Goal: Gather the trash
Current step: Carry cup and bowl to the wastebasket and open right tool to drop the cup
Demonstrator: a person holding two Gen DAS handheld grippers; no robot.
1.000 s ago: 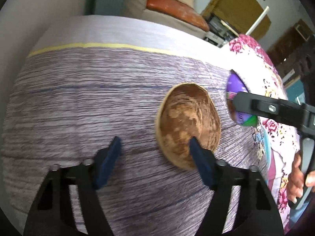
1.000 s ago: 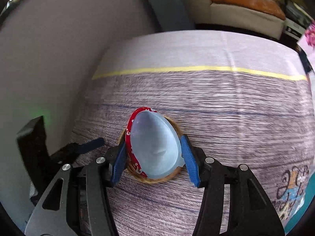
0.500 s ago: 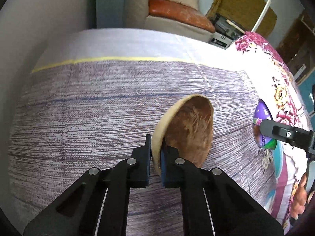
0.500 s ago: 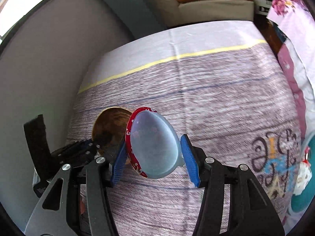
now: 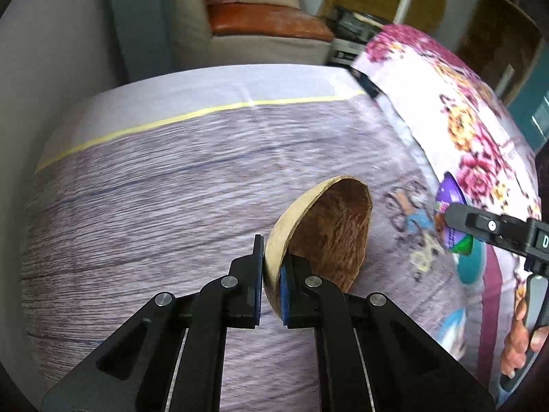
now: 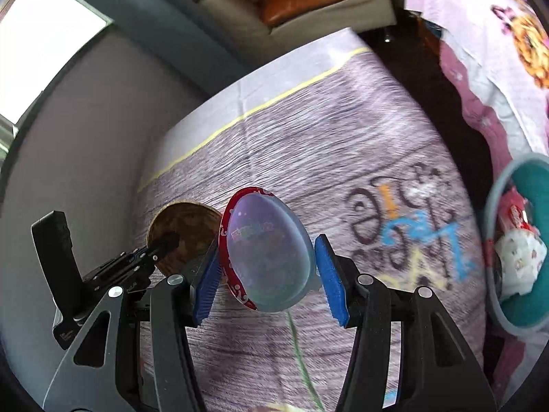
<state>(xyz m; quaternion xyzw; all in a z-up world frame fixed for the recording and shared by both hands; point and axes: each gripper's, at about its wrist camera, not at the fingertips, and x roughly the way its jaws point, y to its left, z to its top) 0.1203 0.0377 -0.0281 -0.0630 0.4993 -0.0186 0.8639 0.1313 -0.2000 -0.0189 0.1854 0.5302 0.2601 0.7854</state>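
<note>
The coconut shell (image 5: 329, 237) looks rough and fibrous inside, its cut edge pale and matt. The plastic cup (image 6: 267, 254) at the right tongs (image 6: 267, 274) is translucent and smooth, red-rimmed. A wood-grain printed cloth (image 5: 154, 189) covers the bench, matt.

The supporting surface is a desk (image 5: 144, 213) covered by a cloth (image 6: 308, 130) printed with a purple-grey wood-grain pattern. A thin yellow stripe (image 5: 212, 113) crosses the cloth near the far edge; beyond the stripe the cloth is plain pale lavender. A crease runs from the far edge toward the near side. Printed lettering (image 6: 401, 226) in dark, blue, orange and yellow occupies the right portion of the cloth; the characters are blurred and cannot be read. At the right edge is a teal bin (image 6: 514, 309) with a grey rim, holding white and red wrappers (image 6: 518, 250). Whether it rests on the desk or beside it cannot be determined.
</note>
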